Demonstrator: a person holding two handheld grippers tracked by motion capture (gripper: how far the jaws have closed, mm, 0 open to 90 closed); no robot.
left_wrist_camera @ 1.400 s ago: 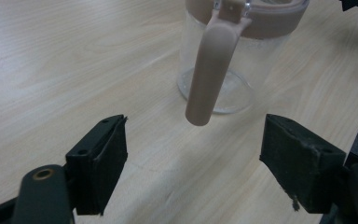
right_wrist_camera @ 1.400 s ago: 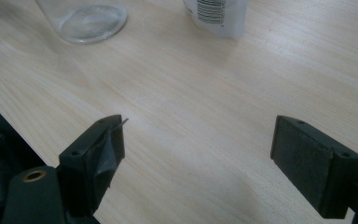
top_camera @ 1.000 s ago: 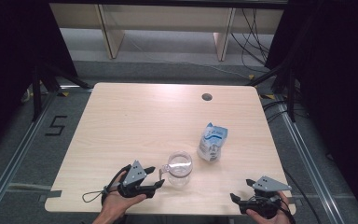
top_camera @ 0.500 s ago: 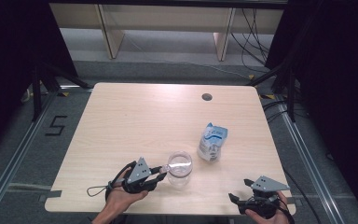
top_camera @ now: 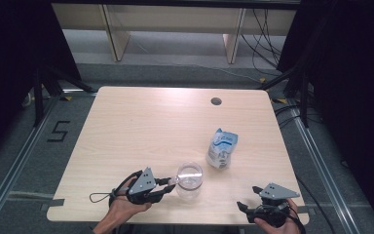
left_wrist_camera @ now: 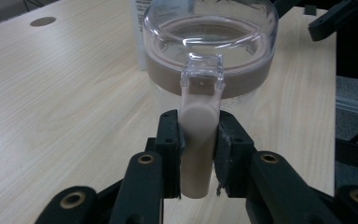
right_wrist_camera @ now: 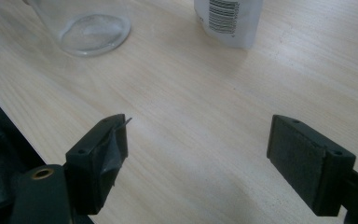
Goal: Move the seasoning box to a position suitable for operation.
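Step in hand, by the look of it: taking hold of the clear pitcher (top_camera: 189, 178) by its handle (left_wrist_camera: 198, 140). Left gripper (top_camera: 171, 184) at about 7 o'clock on the table (top_camera: 141, 122), jaws pressed against both sides of the beige handle, pitcher upright at about 6 o'clock near the front edge. Seen along the left gripper view: beige handle running up to a clear tab on the pitcher's lid rim, grip seated low on the handle. Right gripper (right_wrist_camera: 200, 158) at about 5 o'clock by the front edge, jaws spread wide with bare wood between them, holding nothing. Small white packet (top_camera: 222, 148) standing just beyond the pitcher toward 1 o'clock from it, apart. Next move likely a lift or pour: calls for a firm pinch and a level wrist, with the free gripper going for the packet
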